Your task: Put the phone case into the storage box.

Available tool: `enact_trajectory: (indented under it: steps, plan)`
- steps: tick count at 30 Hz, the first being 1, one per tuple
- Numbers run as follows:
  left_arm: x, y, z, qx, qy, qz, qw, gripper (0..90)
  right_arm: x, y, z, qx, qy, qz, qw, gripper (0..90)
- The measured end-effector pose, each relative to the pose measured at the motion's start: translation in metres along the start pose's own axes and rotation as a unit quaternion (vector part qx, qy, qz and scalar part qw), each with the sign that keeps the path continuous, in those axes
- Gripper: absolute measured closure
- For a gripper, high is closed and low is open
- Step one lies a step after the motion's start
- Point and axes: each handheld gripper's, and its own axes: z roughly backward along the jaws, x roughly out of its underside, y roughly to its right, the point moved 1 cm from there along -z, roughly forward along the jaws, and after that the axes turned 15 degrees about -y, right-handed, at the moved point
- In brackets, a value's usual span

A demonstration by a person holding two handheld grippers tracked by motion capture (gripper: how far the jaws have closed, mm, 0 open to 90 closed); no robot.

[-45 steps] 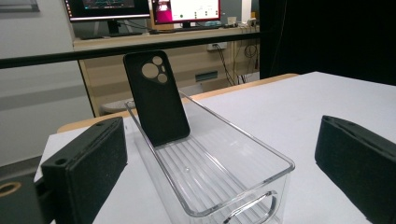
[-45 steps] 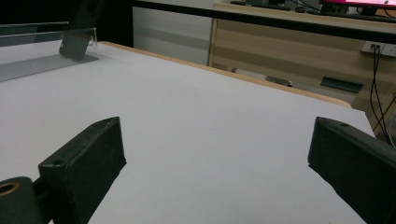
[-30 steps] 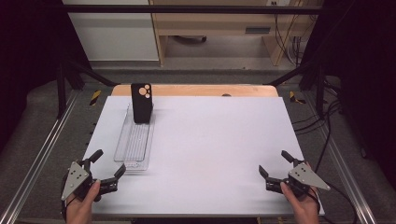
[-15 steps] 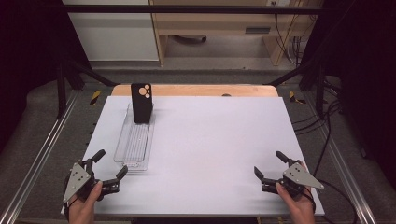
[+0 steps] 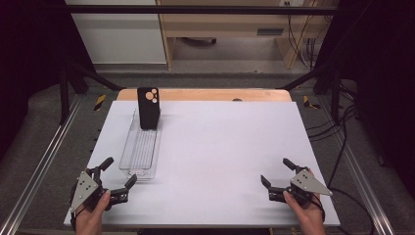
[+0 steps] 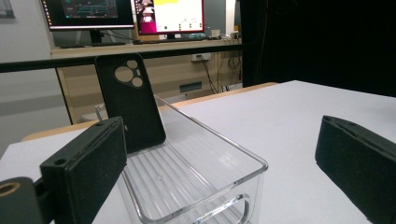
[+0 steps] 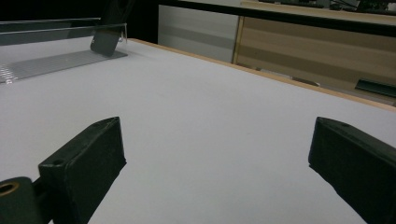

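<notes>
A black phone case (image 5: pixel 148 107) (image 6: pixel 130 106) with round camera cut-outs leans upright at the far end of a long clear plastic tray (image 5: pixel 142 149) (image 6: pixel 205 163). My left gripper (image 5: pixel 119 172) (image 6: pixel 219 168) is open at the table's near left, just short of the tray's near end, with nothing between its jaws. My right gripper (image 5: pixel 277 172) (image 7: pixel 217 163) is open at the near right over bare table, also holding nothing. In the right gripper view the tray (image 7: pixel 51 63) and the case's lower end (image 7: pixel 106 43) lie far off at the upper left.
The white table top (image 5: pixel 225 147) has a wooden strip (image 5: pixel 210 94) along its far edge. Black frame rails (image 5: pixel 44 156) run down both sides. A wooden desk with monitors (image 6: pixel 121 14) stands beyond the table. Cables (image 5: pixel 337 122) trail at the right.
Both grippers have drifted slightly toward the table's near edge and inward. The tray and phone case have stayed put.
</notes>
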Motion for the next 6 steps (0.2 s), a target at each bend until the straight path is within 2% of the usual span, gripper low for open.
enact_trajectory:
  steps: [2,6]
  plan:
    - [0.0010,-0.0019,-0.0002,0.000,0.001,0.012,0.9999,1.8,-0.0011,-0.0008,-0.0029,-0.003,0.002,-0.003,1.0000,3.8]
    - [0.0023,-0.0054,-0.0003,-0.010,0.000,0.020,0.9998,1.7,-0.0044,-0.0022,-0.0090,0.001,0.005,-0.008,1.0000,3.6]
